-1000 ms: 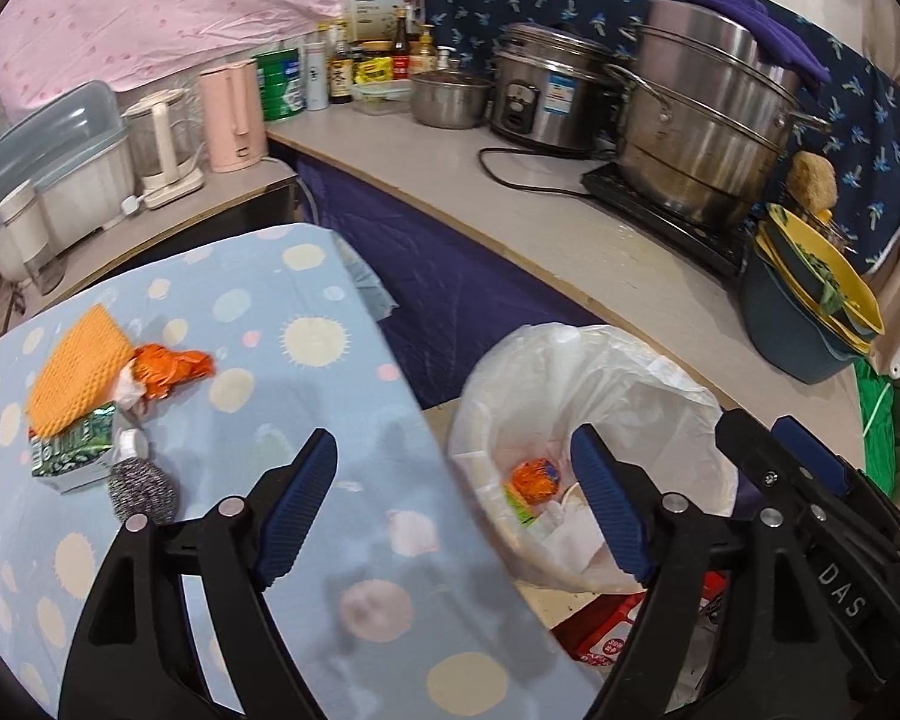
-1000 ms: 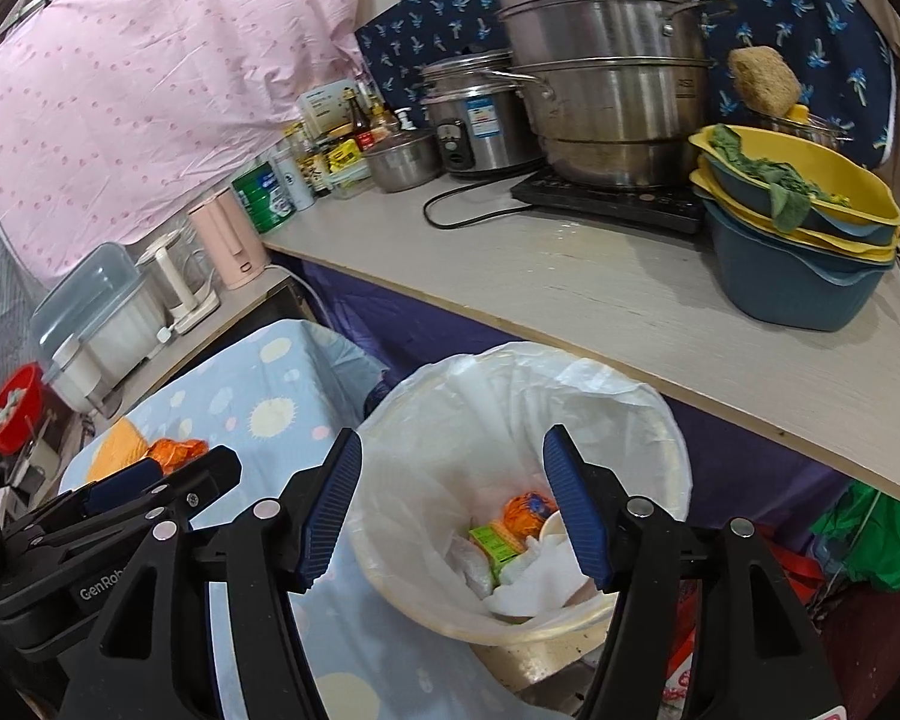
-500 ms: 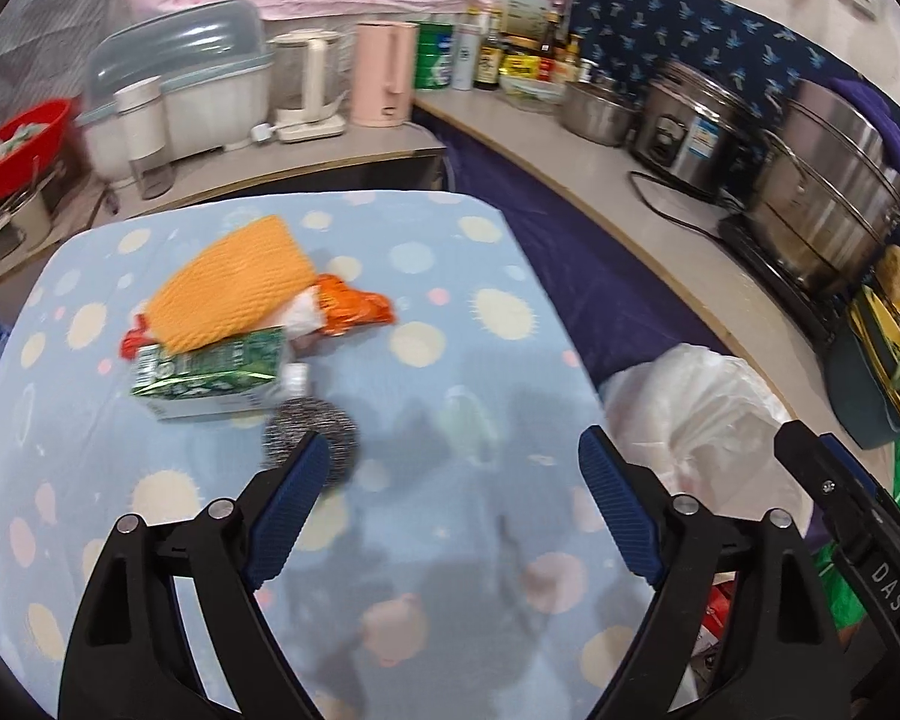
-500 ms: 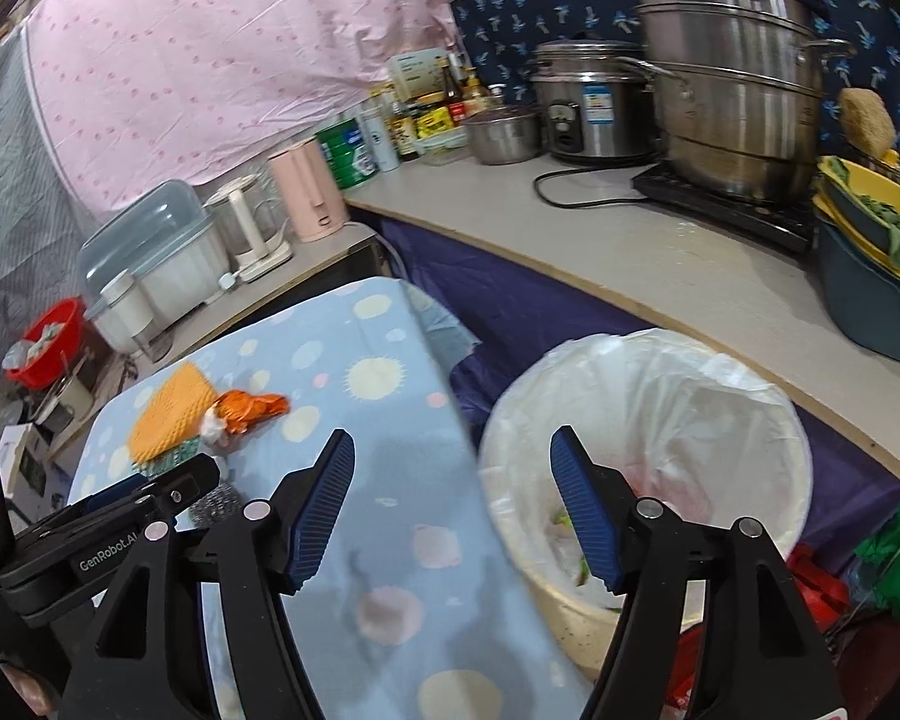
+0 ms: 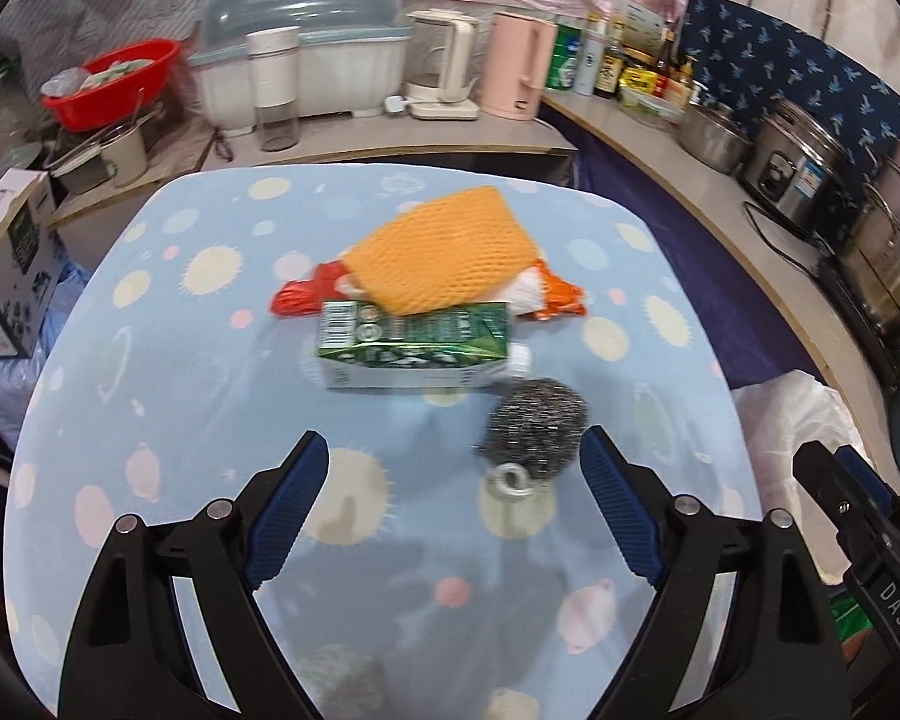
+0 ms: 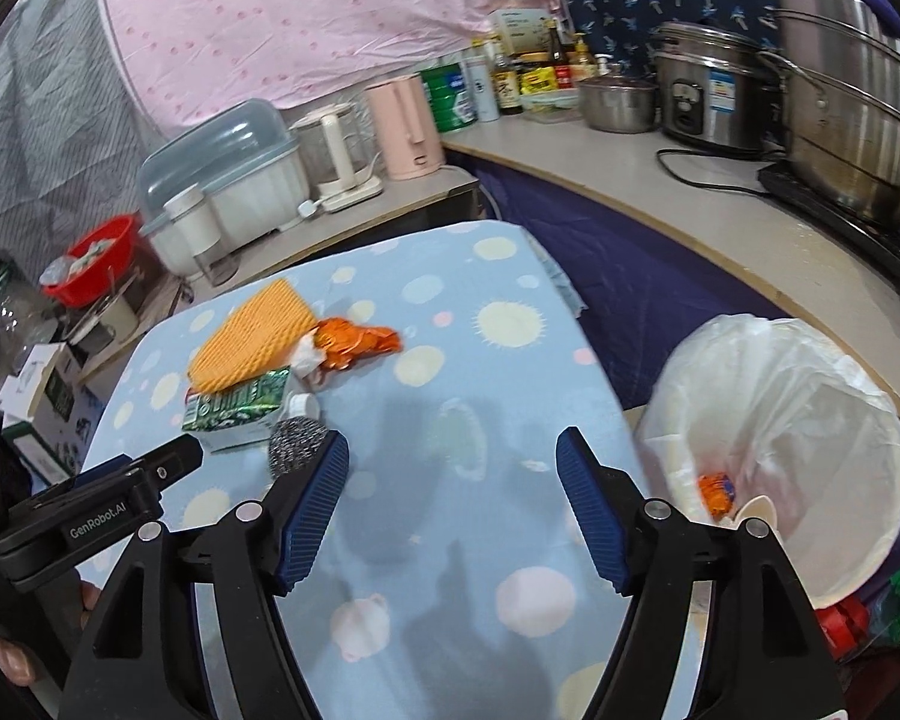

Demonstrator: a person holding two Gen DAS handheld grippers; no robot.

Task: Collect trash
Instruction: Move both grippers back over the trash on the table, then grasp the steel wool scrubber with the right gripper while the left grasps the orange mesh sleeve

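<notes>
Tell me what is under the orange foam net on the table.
The orange foam net lies over a crumpled orange wrapper with some white plastic, and its near edge overlaps the green carton. Whatever else sits beneath its middle is covered and cannot be seen.

I see a table (image 5: pixel 168 360) under a pale blue spotted cloth. On it lie an orange foam net (image 5: pixel 444 255), an orange wrapper (image 5: pixel 558 300), a green carton (image 5: pixel 414 345) and a steel scourer (image 5: pixel 534 420), all bunched together.
</notes>
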